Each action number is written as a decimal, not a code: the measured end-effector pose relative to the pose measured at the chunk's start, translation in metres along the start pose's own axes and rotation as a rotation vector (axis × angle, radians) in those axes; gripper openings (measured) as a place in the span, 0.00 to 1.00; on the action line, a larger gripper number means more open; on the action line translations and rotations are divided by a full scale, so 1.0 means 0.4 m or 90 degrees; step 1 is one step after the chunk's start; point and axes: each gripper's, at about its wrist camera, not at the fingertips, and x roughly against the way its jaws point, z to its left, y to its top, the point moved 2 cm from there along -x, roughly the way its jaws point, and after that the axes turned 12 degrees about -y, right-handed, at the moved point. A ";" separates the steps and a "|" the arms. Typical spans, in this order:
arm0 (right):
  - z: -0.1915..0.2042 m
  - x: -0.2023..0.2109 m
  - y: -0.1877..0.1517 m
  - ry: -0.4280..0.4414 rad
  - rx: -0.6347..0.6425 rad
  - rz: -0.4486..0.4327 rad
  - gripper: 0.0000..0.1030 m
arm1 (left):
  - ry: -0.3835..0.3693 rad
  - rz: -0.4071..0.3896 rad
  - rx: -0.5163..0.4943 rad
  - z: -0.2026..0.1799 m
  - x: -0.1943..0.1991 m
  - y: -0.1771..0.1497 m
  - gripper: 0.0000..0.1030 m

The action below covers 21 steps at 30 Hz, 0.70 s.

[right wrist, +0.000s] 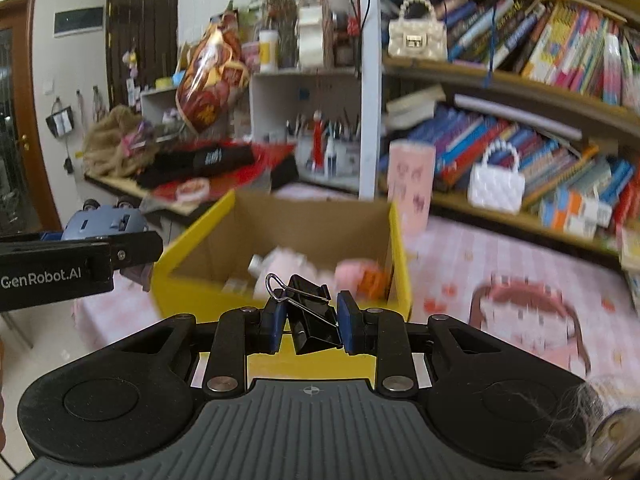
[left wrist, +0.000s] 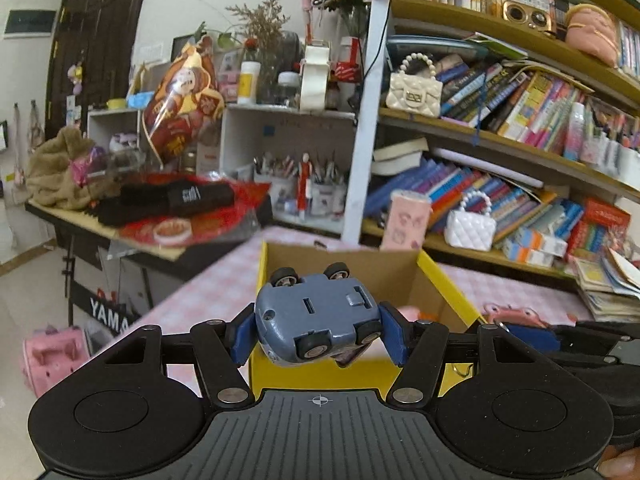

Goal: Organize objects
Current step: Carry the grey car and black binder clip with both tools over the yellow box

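Note:
My left gripper (left wrist: 318,336) is shut on a grey-blue toy car (left wrist: 316,316), held upside down with its wheels up, above the near edge of the yellow cardboard box (left wrist: 444,280). My right gripper (right wrist: 310,322) is shut on a black binder clip (right wrist: 310,312), held just before the near wall of the same box (right wrist: 188,264). Inside the box lie pink toys (right wrist: 280,264) and an orange piece (right wrist: 374,280), blurred. The left gripper with the car (right wrist: 104,222) shows at the left of the right wrist view.
The box stands on a pink checked tablecloth (right wrist: 480,256). A pink hairband (right wrist: 528,312) lies right of the box. A pink carton (right wrist: 412,176), a white bead-handled purse (right wrist: 496,184) and crowded bookshelves (left wrist: 520,120) stand behind. A cluttered side table (left wrist: 120,216) is at the left.

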 end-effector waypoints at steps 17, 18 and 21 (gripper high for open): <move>0.008 -0.316 0.023 0.033 0.109 0.064 0.24 | 0.048 0.084 0.010 0.007 -0.286 -0.004 0.60; 0.009 -0.324 0.021 0.037 0.111 0.071 0.24 | 0.049 0.088 0.008 0.007 -0.293 -0.005 0.60; 0.006 -0.342 0.017 0.048 0.108 0.084 0.25 | 0.050 0.105 0.002 0.012 -0.315 -0.009 0.60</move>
